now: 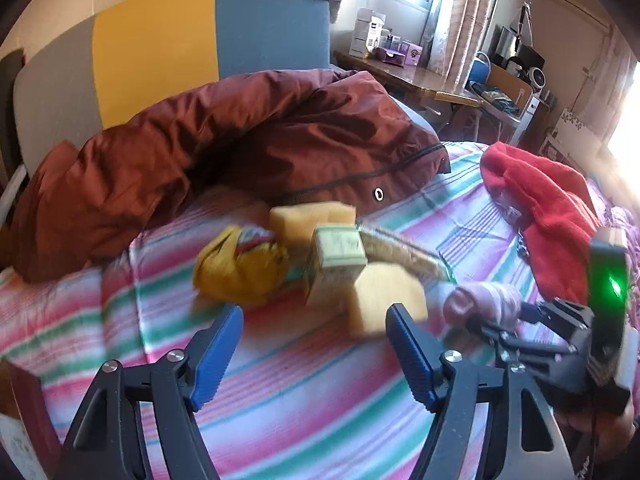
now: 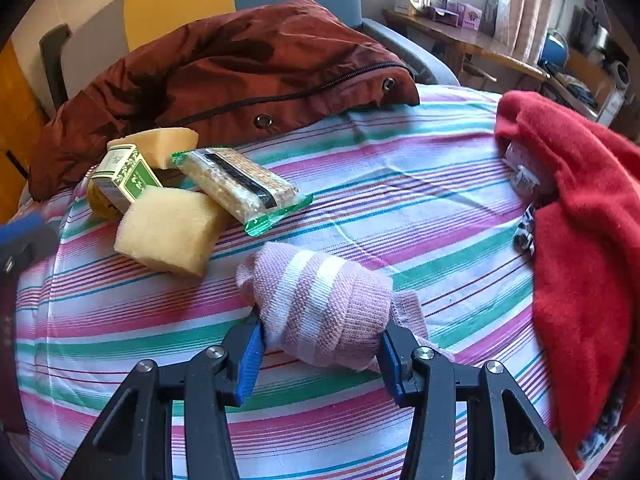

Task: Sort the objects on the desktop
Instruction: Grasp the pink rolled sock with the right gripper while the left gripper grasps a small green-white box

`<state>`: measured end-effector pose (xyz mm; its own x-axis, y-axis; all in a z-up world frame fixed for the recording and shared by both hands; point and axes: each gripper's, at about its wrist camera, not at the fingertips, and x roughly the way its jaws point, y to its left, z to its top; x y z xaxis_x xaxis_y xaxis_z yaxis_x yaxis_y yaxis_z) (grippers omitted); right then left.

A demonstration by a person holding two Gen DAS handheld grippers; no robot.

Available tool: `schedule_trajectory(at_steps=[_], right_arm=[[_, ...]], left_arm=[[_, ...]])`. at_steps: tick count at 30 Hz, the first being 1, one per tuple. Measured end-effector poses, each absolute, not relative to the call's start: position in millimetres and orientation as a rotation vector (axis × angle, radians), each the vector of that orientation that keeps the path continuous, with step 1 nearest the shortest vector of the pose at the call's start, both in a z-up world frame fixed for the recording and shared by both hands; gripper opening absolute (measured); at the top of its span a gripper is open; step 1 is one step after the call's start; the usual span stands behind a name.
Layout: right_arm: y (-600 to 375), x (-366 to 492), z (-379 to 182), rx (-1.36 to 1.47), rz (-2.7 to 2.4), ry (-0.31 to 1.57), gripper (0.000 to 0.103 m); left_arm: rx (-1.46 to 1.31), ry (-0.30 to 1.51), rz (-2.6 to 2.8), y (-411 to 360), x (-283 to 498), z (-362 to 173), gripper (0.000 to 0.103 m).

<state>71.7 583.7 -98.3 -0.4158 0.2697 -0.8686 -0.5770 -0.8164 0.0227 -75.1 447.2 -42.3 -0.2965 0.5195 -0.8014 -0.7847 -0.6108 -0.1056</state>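
Observation:
My right gripper (image 2: 320, 330) is shut on a rolled pink sock with white stripes (image 2: 320, 292), which rests on the striped sheet (image 2: 400, 200). To its left lie a yellow sponge (image 2: 168, 230), a green-and-white box (image 2: 124, 178), a second sponge (image 2: 160, 144) and a wrapped cereal bar (image 2: 240, 188). In the left wrist view, my left gripper (image 1: 314, 320) stands open just short of this pile, with nothing between its fingers. The near sponge (image 1: 380, 300) sits by its right finger and a mustard-yellow rolled sock (image 1: 240, 268) lies ahead on the left. The pink sock (image 1: 480, 300) shows there in the right gripper.
A crumpled brown jacket (image 2: 240, 60) lies behind the pile. A red fleece cloth (image 2: 580, 240) covers the right side, with small items tucked at its edge. A desk with boxes (image 1: 400, 64) stands beyond the bed.

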Motion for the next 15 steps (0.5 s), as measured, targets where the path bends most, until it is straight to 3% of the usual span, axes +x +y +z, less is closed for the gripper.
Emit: schedule_trajectory(at_steps=[12,15], right_arm=[[583,67,-98,-1.306,2.254,0.41,0.051],[580,65,-99,-1.317,2.255,0.379,0.051]], left_arm=[[-1.084,0.446,1.982,493,-97,-62,0.064],[-1.087,0.45,1.976,497,-101,-68,0.039]])
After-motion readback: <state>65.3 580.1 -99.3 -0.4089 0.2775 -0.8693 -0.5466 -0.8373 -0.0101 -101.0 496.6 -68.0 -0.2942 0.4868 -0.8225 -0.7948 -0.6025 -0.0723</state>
